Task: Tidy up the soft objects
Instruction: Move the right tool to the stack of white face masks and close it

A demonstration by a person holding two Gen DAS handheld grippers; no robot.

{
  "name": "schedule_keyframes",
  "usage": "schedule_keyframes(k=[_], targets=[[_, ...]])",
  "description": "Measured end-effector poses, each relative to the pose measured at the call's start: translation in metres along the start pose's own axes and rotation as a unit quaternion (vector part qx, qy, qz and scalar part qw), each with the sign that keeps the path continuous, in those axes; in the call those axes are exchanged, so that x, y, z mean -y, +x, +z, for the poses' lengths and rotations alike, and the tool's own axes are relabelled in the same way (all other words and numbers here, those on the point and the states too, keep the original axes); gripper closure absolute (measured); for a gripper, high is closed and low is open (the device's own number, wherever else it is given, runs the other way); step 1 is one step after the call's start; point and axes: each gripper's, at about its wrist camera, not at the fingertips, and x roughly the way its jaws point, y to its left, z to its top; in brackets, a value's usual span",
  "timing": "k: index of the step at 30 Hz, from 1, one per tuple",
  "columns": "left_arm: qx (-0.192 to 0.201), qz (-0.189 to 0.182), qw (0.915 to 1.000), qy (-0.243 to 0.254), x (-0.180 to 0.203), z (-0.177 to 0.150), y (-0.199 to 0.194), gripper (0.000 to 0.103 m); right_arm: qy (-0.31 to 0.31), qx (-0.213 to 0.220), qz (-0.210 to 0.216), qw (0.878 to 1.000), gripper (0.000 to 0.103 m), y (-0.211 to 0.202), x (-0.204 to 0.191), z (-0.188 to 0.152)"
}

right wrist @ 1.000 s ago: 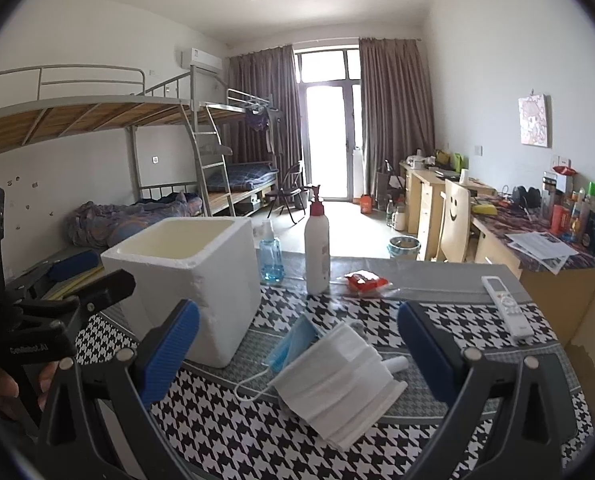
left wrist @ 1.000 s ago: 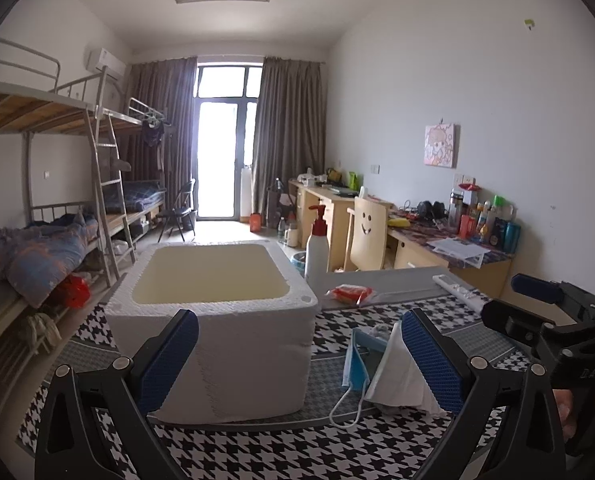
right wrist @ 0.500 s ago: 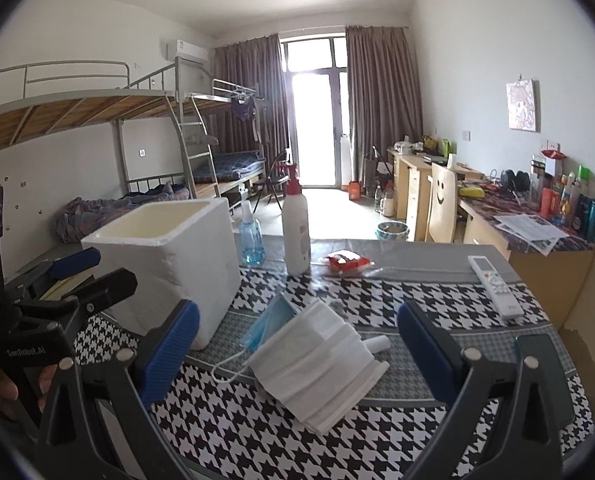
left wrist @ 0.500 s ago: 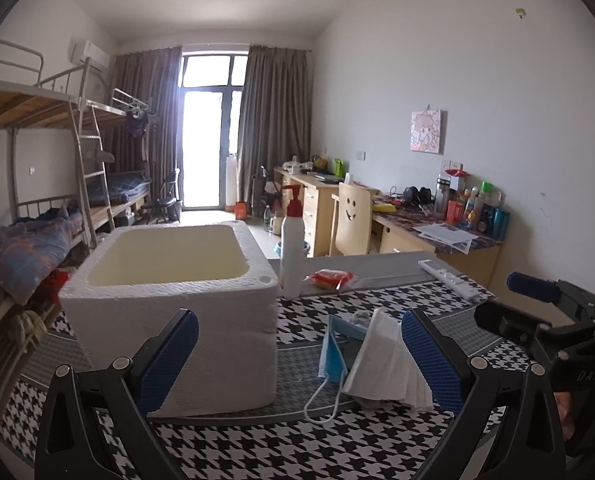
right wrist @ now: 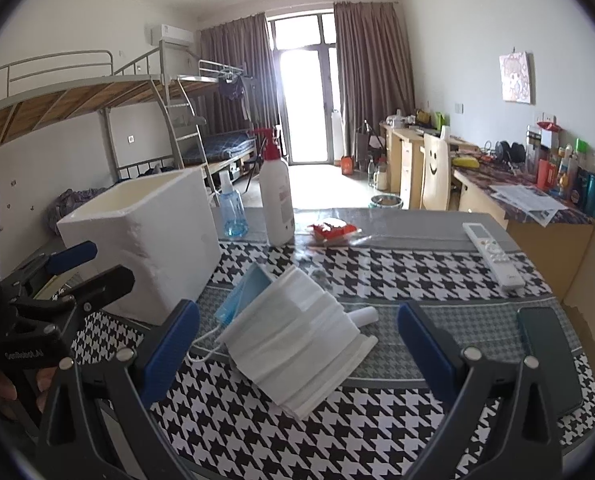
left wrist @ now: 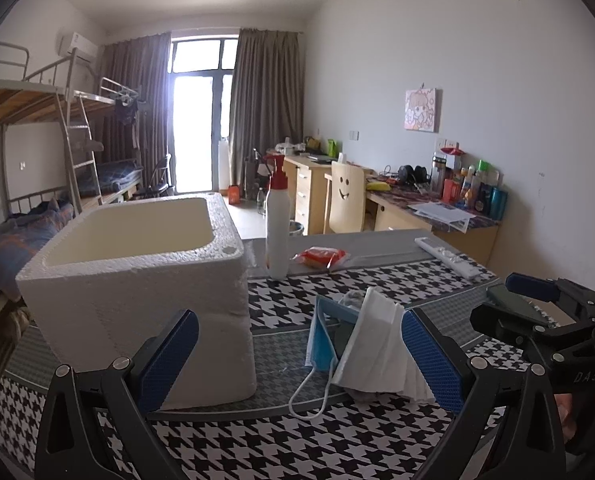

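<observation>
- Right wrist view: the stack of white face masks [right wrist: 297,330] lies on the houndstooth tabletop [right wrist: 397,272] toward its near edge, with a blue mask [right wrist: 243,292] tucked under its far-left side and ear loops trailing toward the left.
- The right gripper [right wrist: 297,344] hovers low over that stack with its jaws spread wide and holding nothing; the blue pads sit either side of the masks, a stance that suits closing on the pile from its two flanks.
- Left wrist view: the left gripper [left wrist: 299,356] is also fully open and empty, pointed at the gap between the foam box [left wrist: 137,280] and the masks [left wrist: 377,344].
- The foam box stands open-topped toward the left edge of the tabletop, just beside the masks, so it is probably the place meant for them.
- A small whitish roll [right wrist: 363,315] peeks from behind the stack; what it is I cannot tell.
- The pump bottle [right wrist: 275,200], red packet [right wrist: 331,232], remote [right wrist: 493,254] and phone [right wrist: 549,360] sit apart, toward the far and right edges, clear of the reach.
</observation>
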Motion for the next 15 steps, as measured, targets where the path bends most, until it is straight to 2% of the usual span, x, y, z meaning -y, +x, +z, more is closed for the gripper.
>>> schedule_keyframes(k=[15], targets=[[-0.032, -0.002, 0.9994, 0.008, 0.003, -0.015, 0.026, 0.001, 0.007, -0.058, 0.020, 0.998, 0.003, 0.037, 0.009, -0.015]])
